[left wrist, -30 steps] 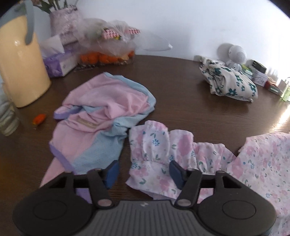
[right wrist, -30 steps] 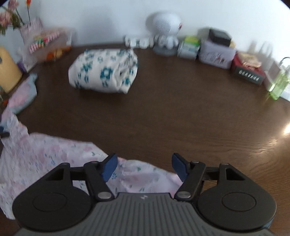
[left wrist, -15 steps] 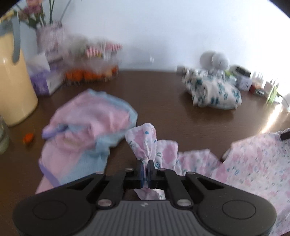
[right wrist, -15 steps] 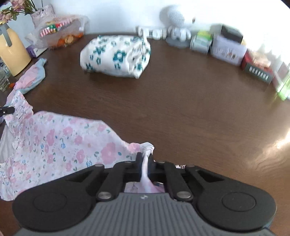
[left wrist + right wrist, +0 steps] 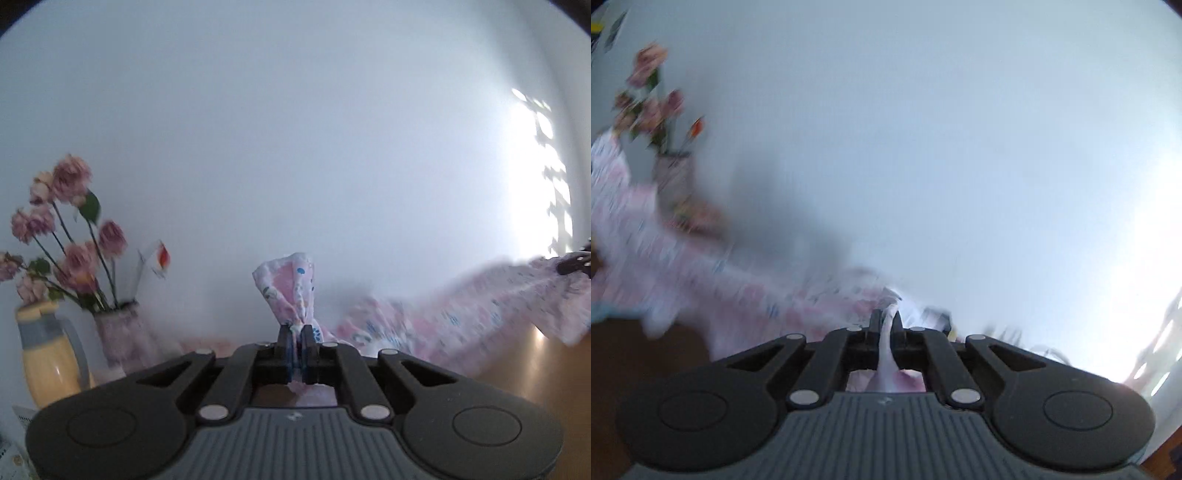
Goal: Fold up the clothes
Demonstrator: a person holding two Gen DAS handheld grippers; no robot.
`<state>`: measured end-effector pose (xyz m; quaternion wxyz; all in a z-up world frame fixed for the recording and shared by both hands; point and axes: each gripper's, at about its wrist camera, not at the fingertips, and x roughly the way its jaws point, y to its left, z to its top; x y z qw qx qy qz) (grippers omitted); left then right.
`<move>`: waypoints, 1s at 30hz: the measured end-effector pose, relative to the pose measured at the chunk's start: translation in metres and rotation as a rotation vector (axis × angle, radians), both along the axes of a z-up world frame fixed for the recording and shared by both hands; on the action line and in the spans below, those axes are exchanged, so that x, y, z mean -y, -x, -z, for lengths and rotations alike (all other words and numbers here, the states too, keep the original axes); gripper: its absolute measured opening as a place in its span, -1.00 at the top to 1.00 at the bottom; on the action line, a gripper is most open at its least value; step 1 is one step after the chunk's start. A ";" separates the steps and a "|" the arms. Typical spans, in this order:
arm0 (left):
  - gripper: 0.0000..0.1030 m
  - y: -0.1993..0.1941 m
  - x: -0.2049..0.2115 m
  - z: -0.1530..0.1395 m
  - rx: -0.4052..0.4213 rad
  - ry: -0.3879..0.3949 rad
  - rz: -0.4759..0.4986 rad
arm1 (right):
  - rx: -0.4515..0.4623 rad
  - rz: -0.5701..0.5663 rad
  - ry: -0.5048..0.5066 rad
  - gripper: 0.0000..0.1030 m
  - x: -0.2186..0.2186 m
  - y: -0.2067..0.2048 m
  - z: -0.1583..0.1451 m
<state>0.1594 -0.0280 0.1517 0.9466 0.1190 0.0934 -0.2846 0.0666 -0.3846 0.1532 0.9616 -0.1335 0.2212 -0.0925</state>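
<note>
The left gripper (image 5: 296, 345) is pinching one corner of the pink floral garment (image 5: 461, 314), the right gripper (image 5: 885, 325) clamping the other; the cloth is hanging stretched between them above the table (image 5: 532, 354), long axis running gripper to gripper, flowers (image 5: 70, 229) beyond.

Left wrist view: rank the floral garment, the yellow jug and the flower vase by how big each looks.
1. floral garment, spread widest, held in the left hand-held gripper.
2. yellow jug
3. flower vase
Jug and vase look close in size; nearness to the camera makes their order unsure.
</note>
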 end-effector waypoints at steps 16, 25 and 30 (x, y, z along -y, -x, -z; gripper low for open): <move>-0.26 0.033 -0.044 0.115 -0.401 -0.092 -0.001 | -0.300 -0.047 -0.405 0.01 0.025 0.045 0.106; -0.31 0.006 -0.017 0.139 -0.465 -0.225 0.044 | -0.394 0.036 -0.390 -0.18 0.015 -0.014 0.137; -0.24 -0.009 -0.010 0.155 -0.507 -0.259 0.052 | -0.469 0.041 -0.423 -0.13 0.020 -0.023 0.157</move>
